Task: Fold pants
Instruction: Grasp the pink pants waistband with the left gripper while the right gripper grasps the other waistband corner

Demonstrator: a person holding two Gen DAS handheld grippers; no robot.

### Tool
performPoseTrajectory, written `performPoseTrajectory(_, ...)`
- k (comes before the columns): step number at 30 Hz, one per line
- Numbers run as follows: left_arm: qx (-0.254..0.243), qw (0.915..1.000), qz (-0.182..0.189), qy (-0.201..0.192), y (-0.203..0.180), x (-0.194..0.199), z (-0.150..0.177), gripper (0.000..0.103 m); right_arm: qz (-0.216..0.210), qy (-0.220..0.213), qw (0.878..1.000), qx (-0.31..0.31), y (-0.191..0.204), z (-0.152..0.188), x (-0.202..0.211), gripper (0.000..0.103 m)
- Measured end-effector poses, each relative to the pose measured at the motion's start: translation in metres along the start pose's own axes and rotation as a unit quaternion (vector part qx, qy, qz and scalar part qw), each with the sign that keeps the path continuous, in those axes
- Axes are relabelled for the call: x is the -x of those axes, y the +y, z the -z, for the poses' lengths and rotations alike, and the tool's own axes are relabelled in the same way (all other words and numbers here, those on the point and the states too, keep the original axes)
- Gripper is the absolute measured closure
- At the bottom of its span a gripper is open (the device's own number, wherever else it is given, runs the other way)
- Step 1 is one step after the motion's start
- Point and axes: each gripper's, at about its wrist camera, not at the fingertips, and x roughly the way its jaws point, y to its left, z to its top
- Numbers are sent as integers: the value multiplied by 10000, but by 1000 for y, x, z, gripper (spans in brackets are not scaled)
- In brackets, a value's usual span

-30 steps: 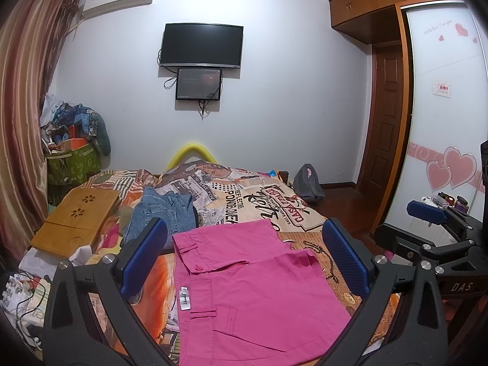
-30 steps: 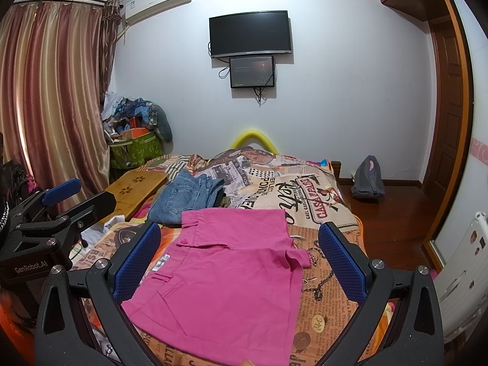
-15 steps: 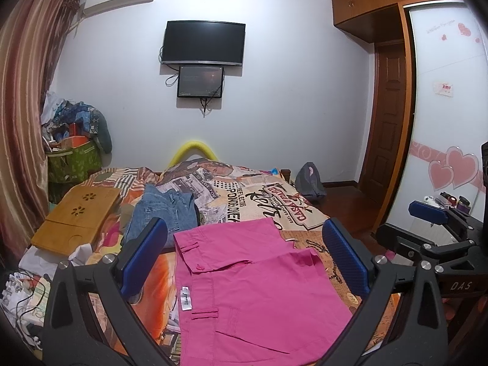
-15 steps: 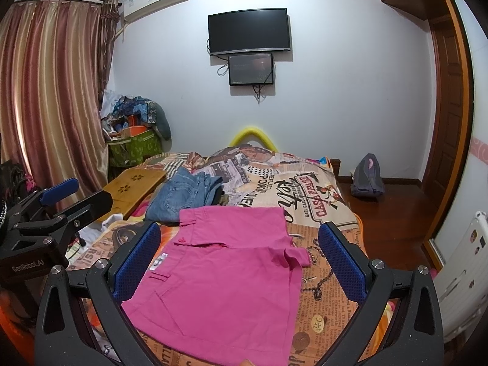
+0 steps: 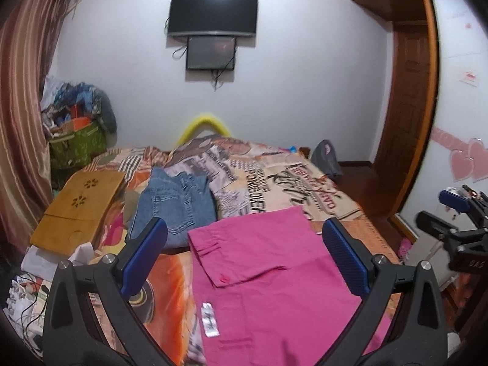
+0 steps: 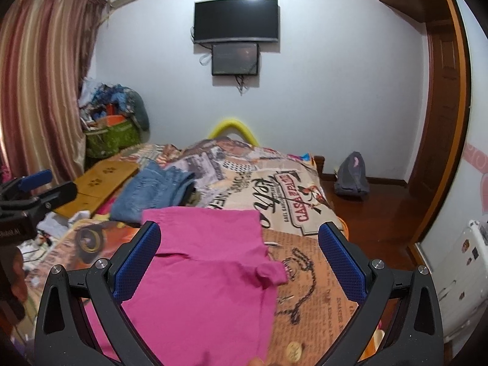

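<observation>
A: Entry, left-to-right sweep, all positions taken off the pink pants. Start at the far left.

B: Left of the pants, at the bed's edge: wooden lap tray, lying flat. Between the tray and the pants: folded blue jeans, their near edge touching or just overlapped by the pants' top left corner; cannot tell which.

A: The pants themselves?

B: Spread flat on the printed bedspread, waistband towards the left, white label showing near the waist. In the right wrist view the pants have a small flap sticking out on their right edge.

A: Left gripper?

B: Jaws spread wide, nothing between them. It hangs above the pants; blue pads frame the cloth, no contact visible.

A: Right gripper?

B: Same state: released, jaws wide apart, empty. It sits over the pants' right half, its left pad over pink cloth, right pad over bare bedspread. From the left wrist view it appears at the far right of the pants, off the bed edge.

A: Beyond the pants?

B: Behind them on the wall, a black TV with a smaller screen beneath. Right of the pants, on the floor, a grey backpack.
</observation>
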Motion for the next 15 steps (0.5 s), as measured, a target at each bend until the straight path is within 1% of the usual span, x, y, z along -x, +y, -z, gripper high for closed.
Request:
performPoseTrajectory(3,2,9992,-270,281,16,-42,-3,0,-90,239,9996,-106,-11,-3,-23,0)
performPoseTrajectory(4,-5,9990,-308,334,20,-51,-3,0,-125,304,9994,-137,-15,-5,-32,0)
performPoseTrajectory(6,-39,9980,-385,500,31,-82,-4,0,-113,389,9991,-145,-21,-7,-47,0)
performPoseTrajectory(10,-124,9962,-488,710,48,-130,-1,0,-7,640,9979,-57,-31,-11,-86,0)
performPoseTrajectory(13,-54,9944,-280,1017,64,-170,1,0,-33,817,9966,50,-37,-10,-114,0)
performPoseTrajectory(15,9,9927,-218,1185,74,-192,5,0,-66,952,9953,150,-40,-9,-135,2)
